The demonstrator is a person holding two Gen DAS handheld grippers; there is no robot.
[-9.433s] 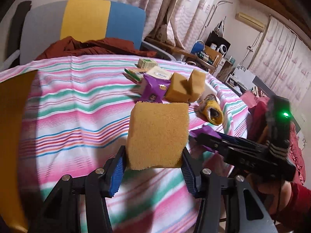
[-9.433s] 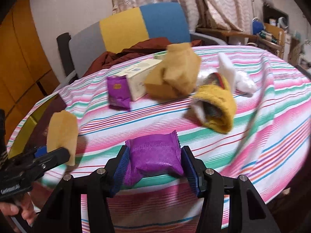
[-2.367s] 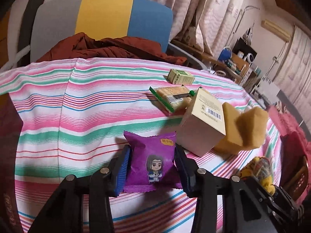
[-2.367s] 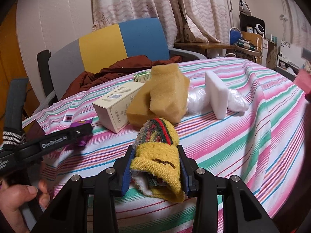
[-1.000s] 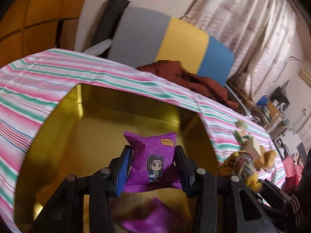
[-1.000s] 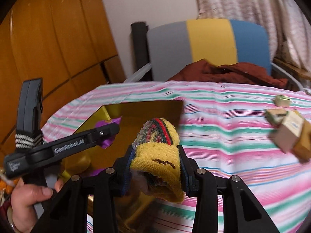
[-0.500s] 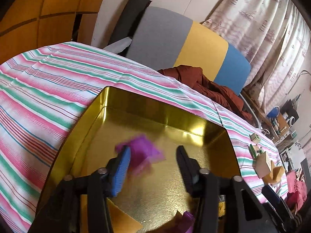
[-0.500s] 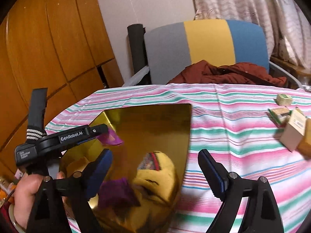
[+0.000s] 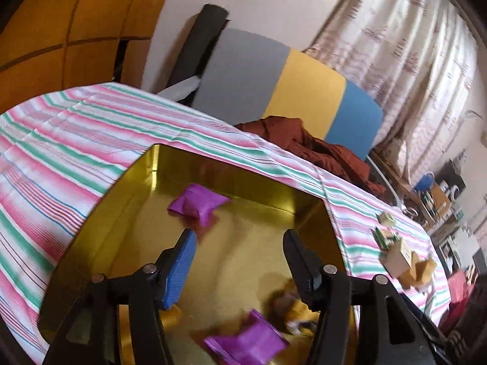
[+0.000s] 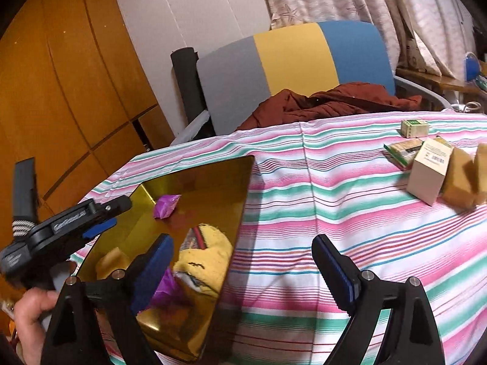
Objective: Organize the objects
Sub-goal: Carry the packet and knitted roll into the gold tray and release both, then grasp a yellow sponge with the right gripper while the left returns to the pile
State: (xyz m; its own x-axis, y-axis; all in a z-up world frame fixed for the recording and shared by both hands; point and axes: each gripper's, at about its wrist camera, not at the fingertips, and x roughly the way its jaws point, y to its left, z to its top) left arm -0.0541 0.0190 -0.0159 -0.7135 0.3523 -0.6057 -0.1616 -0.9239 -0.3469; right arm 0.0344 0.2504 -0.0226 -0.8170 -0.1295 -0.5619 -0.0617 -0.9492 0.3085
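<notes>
A gold metal tray (image 9: 307, 213) (image 10: 237, 200) sits on the striped tablecloth. In it lie a purple snack packet (image 9: 197, 205) (image 10: 166, 205) near the far wall, a second purple packet (image 9: 246, 345), a yellow knit sock (image 10: 207, 261) (image 9: 299, 308) and a yellow sponge (image 10: 111, 261). My left gripper (image 9: 239, 243) (image 10: 118, 210) is open and empty above the tray. My right gripper (image 10: 243, 249) is open and empty over the tray's right rim, just above the sock.
On the cloth to the right stand a tan carton (image 10: 429, 170), yellow sponges (image 10: 462, 178), a green snack pack (image 10: 403, 149) and a small green box (image 10: 414, 127). A chair (image 10: 292, 67) with a brown garment (image 10: 328, 103) stands behind the table.
Both grippers opened. The purple packet dropped from the left gripper into the tray's far side; the sock dropped from the right gripper into the tray. Both grippers pulled back slightly.
</notes>
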